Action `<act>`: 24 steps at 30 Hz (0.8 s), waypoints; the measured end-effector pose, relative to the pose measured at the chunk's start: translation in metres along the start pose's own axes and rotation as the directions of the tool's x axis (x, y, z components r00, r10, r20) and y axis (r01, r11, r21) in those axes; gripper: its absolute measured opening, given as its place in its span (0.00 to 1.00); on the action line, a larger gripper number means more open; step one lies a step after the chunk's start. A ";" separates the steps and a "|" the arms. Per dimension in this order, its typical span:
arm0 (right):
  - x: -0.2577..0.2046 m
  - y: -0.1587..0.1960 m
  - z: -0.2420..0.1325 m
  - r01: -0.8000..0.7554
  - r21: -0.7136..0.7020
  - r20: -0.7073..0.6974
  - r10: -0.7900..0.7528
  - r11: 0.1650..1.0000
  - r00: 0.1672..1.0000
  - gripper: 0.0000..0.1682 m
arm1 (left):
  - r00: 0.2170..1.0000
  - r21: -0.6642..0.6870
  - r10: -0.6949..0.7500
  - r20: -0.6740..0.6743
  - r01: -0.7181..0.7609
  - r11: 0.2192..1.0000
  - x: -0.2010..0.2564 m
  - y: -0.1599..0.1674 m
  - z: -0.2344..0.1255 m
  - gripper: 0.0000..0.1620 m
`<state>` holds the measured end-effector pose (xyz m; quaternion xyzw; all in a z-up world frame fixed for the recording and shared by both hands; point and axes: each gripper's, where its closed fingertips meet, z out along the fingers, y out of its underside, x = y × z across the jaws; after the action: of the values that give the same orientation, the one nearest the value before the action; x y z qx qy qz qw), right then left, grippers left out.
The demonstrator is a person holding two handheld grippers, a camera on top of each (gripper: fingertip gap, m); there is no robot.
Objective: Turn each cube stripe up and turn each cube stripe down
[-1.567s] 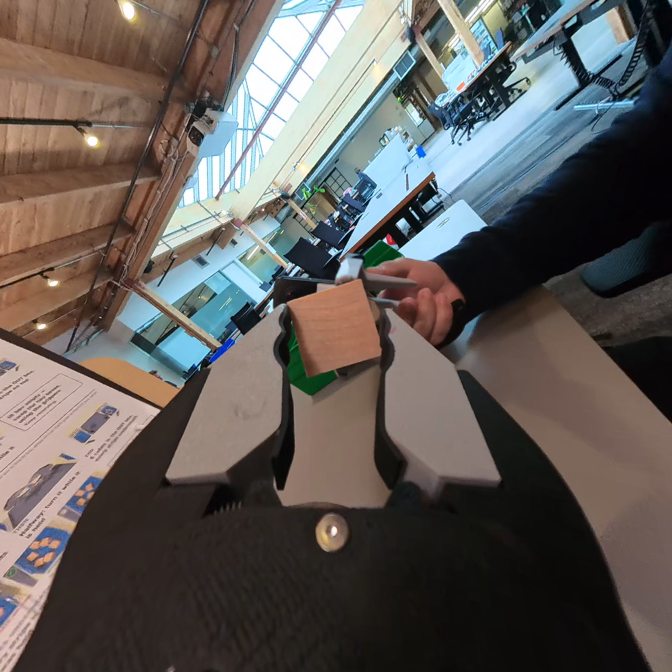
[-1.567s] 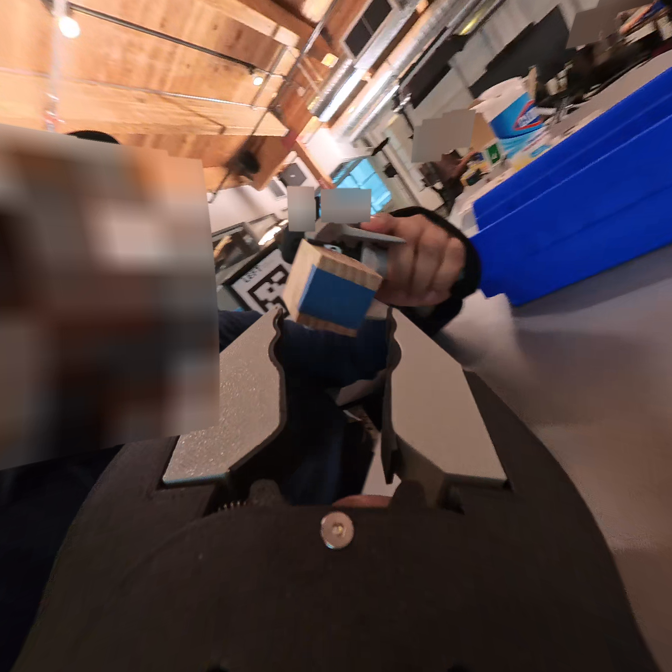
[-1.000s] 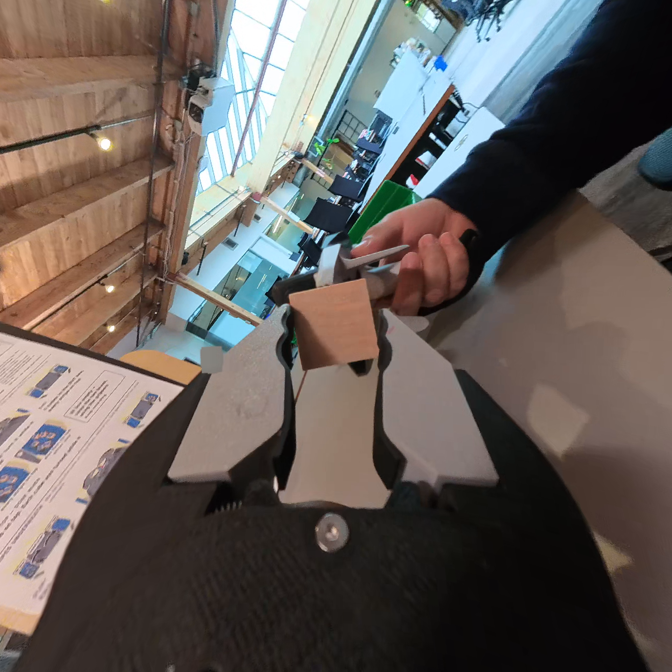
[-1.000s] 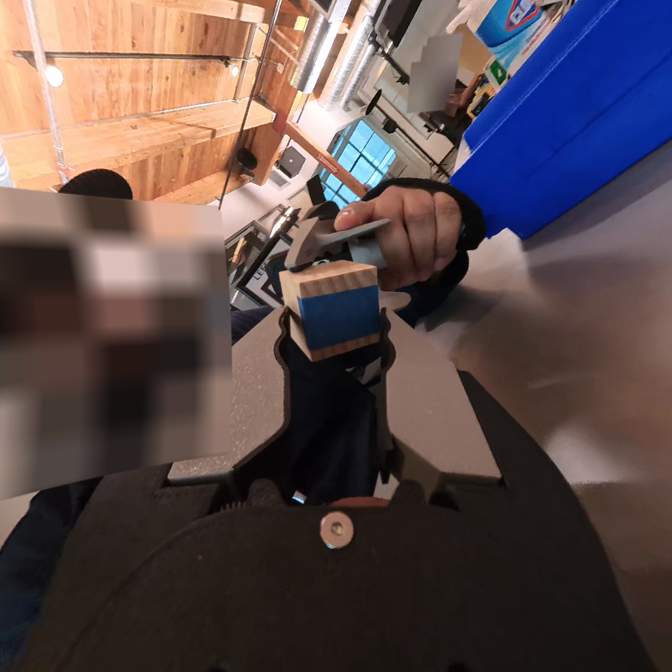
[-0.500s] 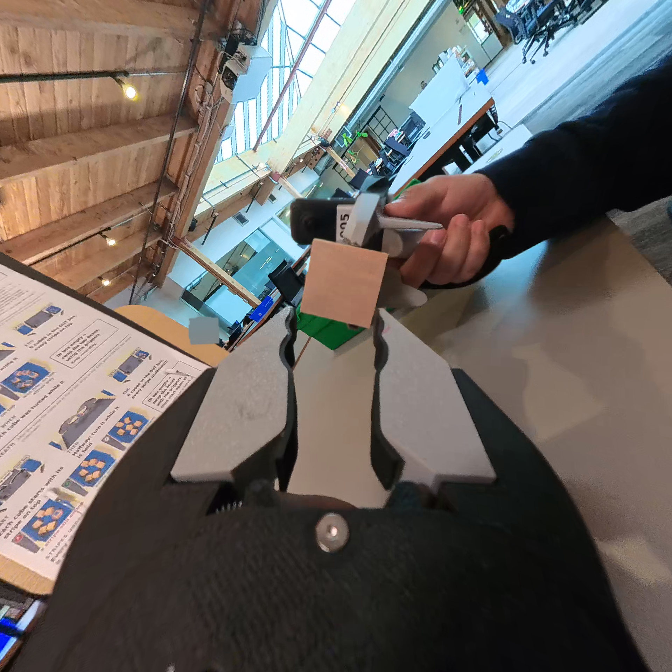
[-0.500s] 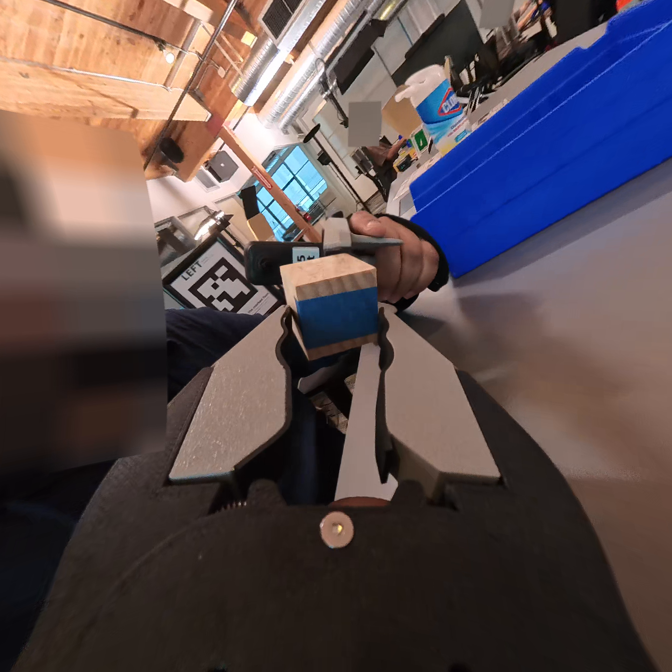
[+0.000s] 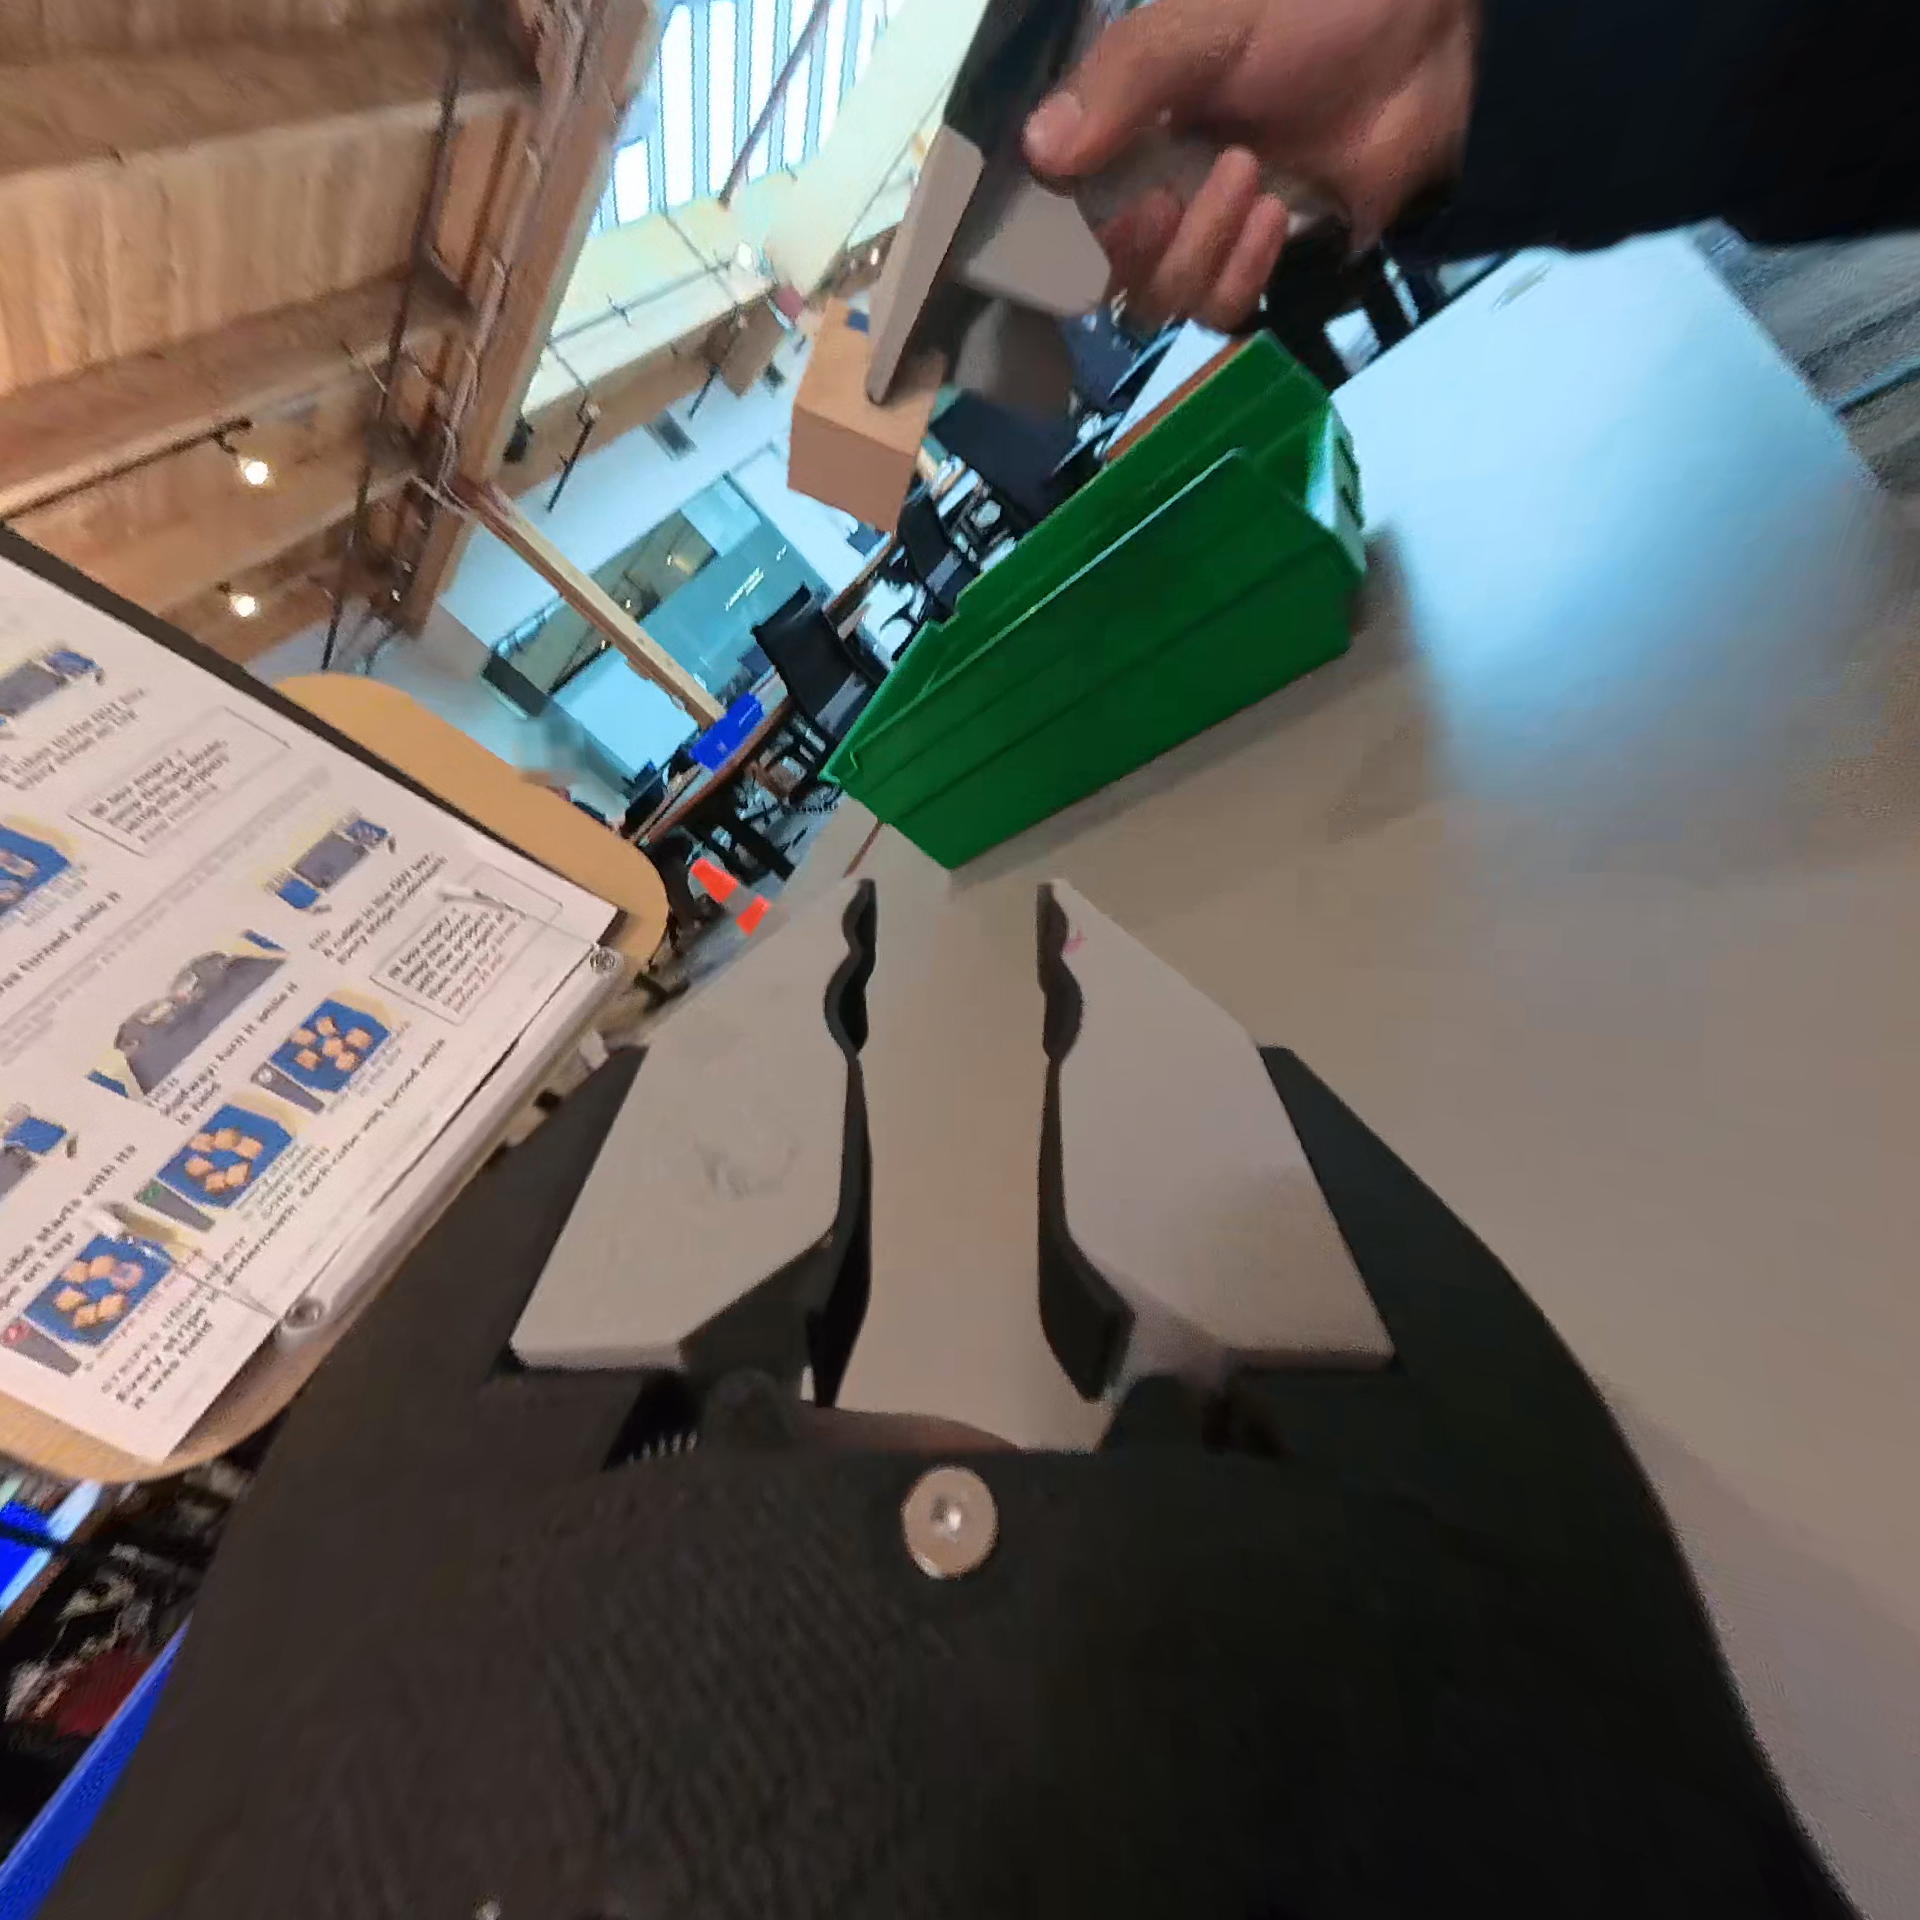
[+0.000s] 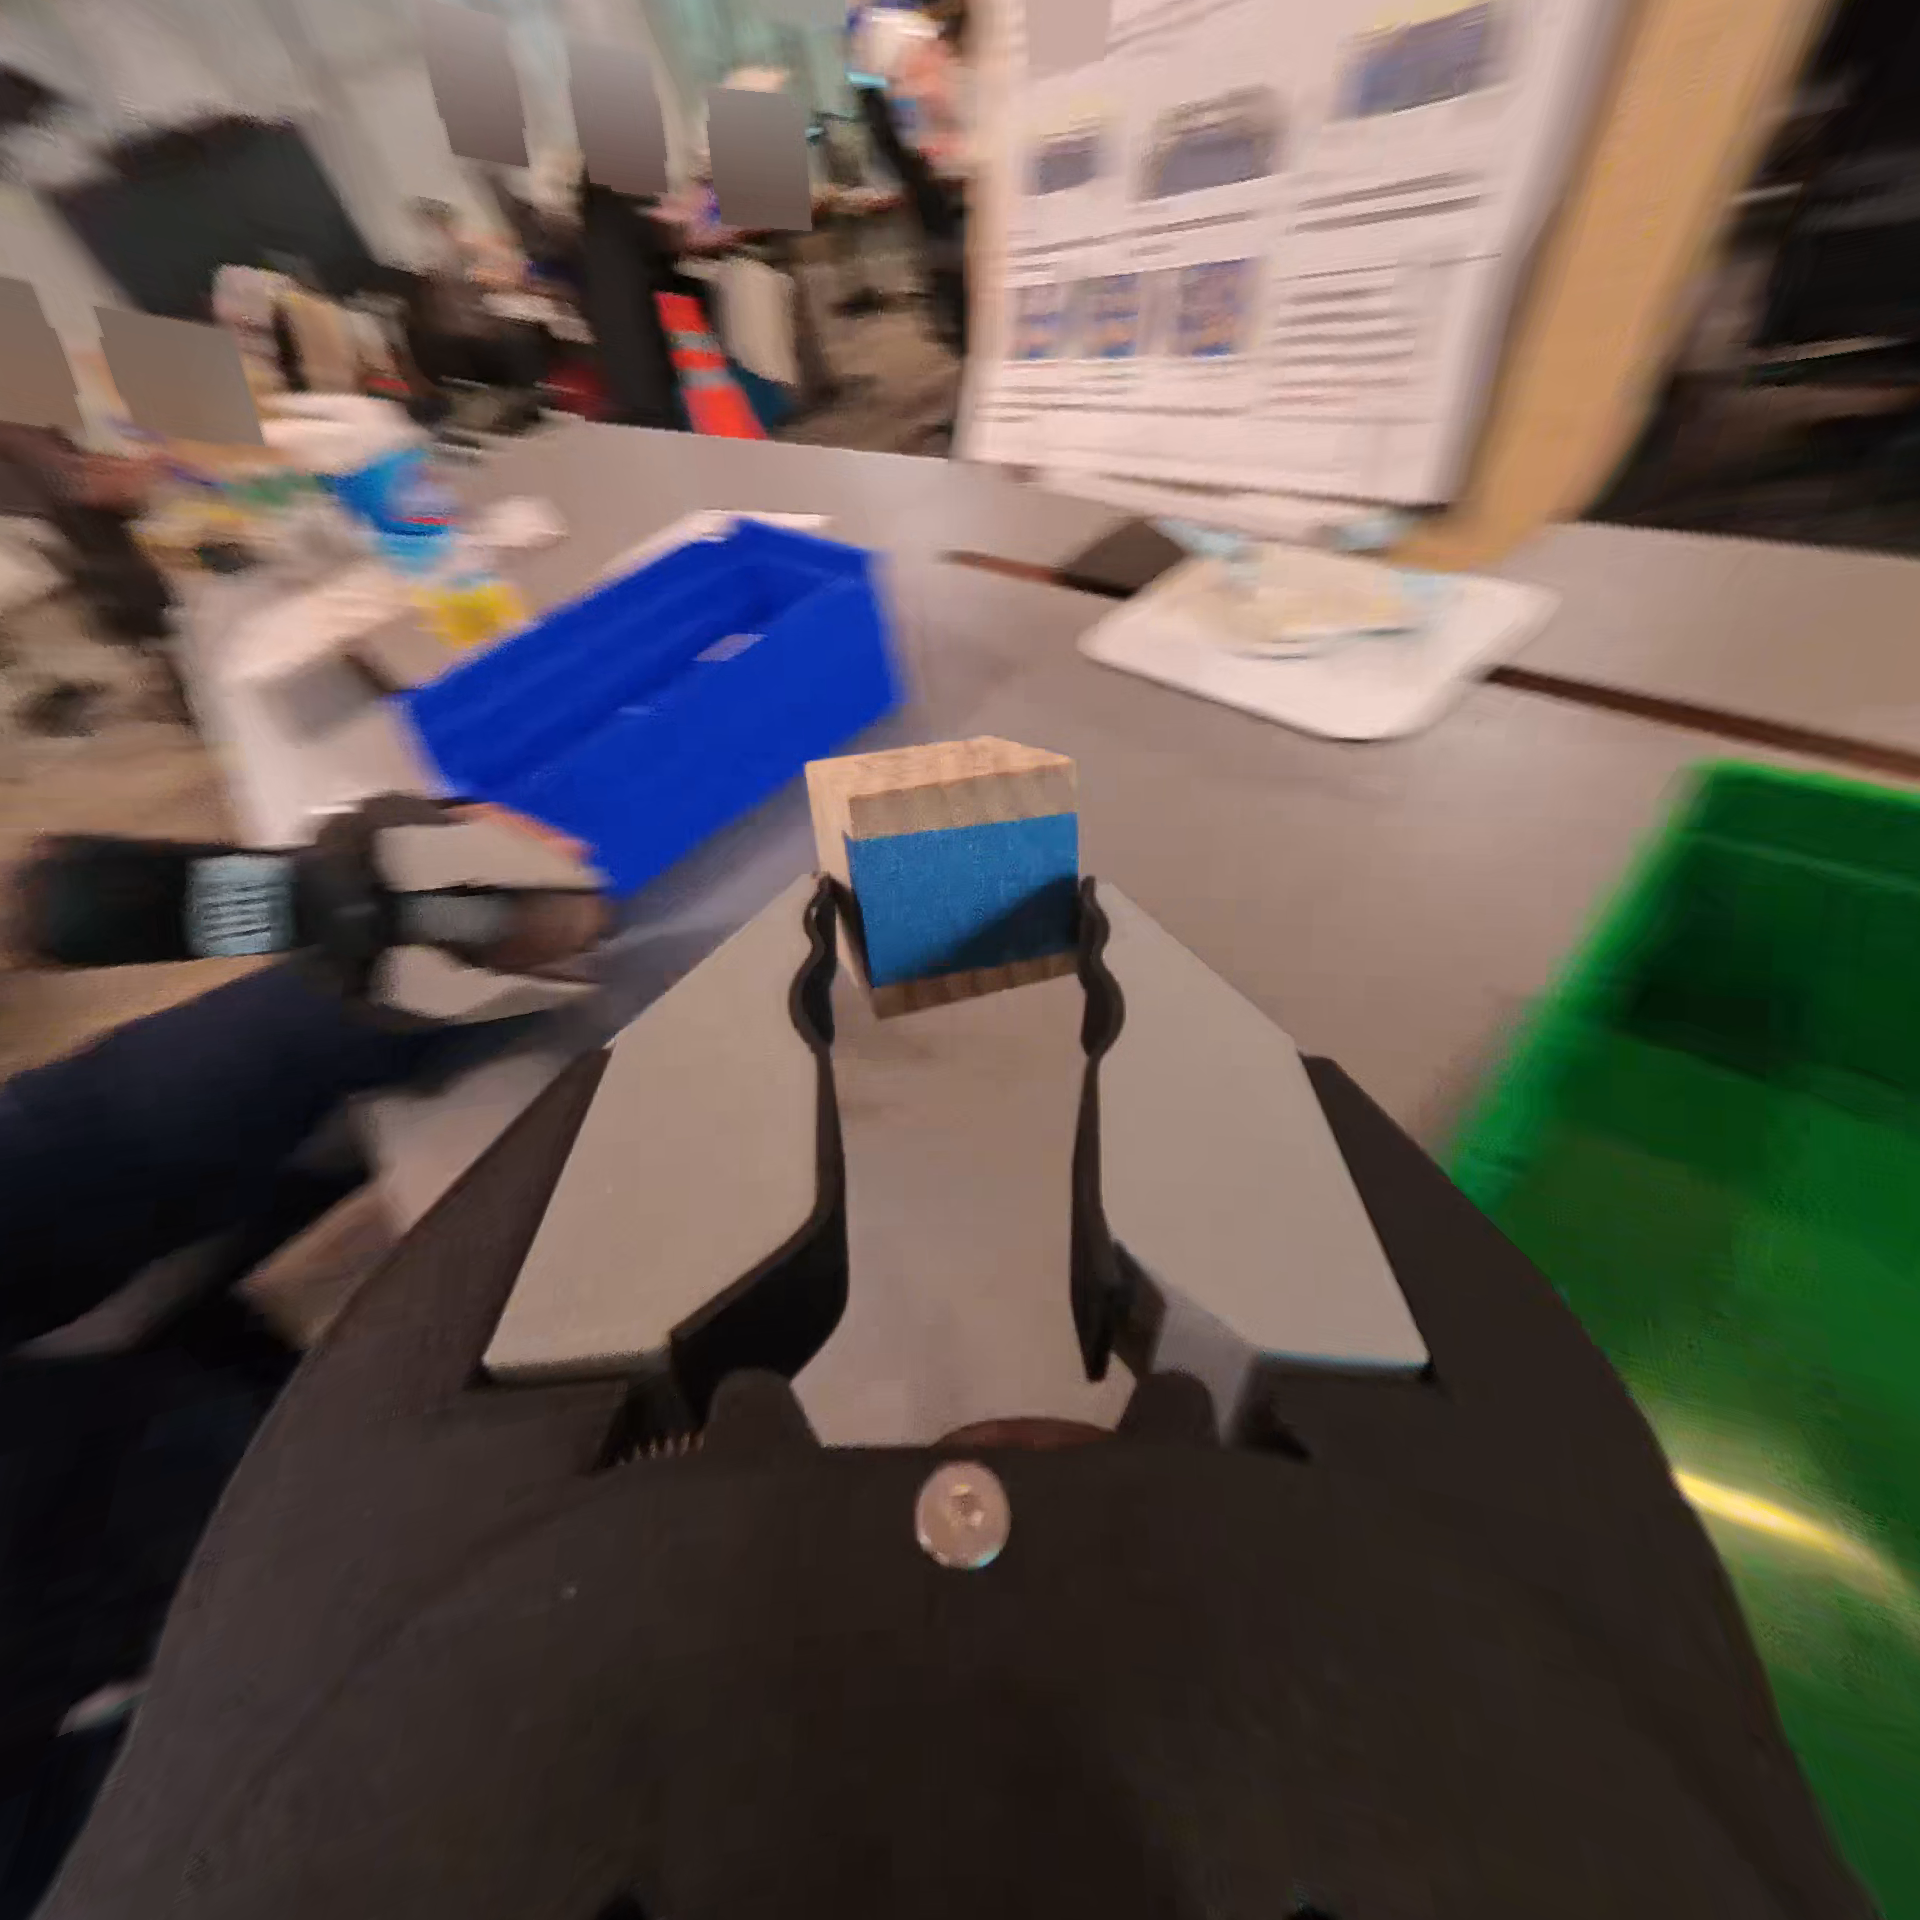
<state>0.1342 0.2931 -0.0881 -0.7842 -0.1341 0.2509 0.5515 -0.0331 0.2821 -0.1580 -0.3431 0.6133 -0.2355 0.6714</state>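
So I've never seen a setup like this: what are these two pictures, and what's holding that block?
There is no robot here. A person holds a hand-held gripper in each hand, and each carries a camera looking forward along its own two fingers.

In the right wrist view, the right gripper clamps a wooden cube with a blue stripe facing the camera. The left wrist view shows the left gripper open and empty, with the cube higher up.

On the grey table sit a green bin and a blue bin.
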 end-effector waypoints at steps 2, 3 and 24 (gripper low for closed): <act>0.059 -0.006 -0.014 0.025 -0.051 -0.199 -0.034 0.998 0.979 0.26 | 1.000 -0.057 -0.015 0.013 0.016 0.998 -0.003 0.012 0.004 0.19; 0.090 -0.005 -0.020 0.026 -0.100 -0.292 -0.054 0.995 0.955 0.26 | 0.999 -0.089 -0.032 0.010 0.033 0.995 -0.003 0.020 0.006 0.19; 0.232 0.019 -0.024 -0.082 -0.463 -0.605 -0.247 0.882 0.757 0.27 | 0.989 -0.308 -0.149 0.021 0.148 0.940 -0.001 0.068 0.016 0.20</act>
<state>0.3405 0.3796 -0.1567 -0.9228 -0.0262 -0.1010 0.3708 -0.0248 0.3303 -0.2084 -0.4886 0.6157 -0.1873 0.5891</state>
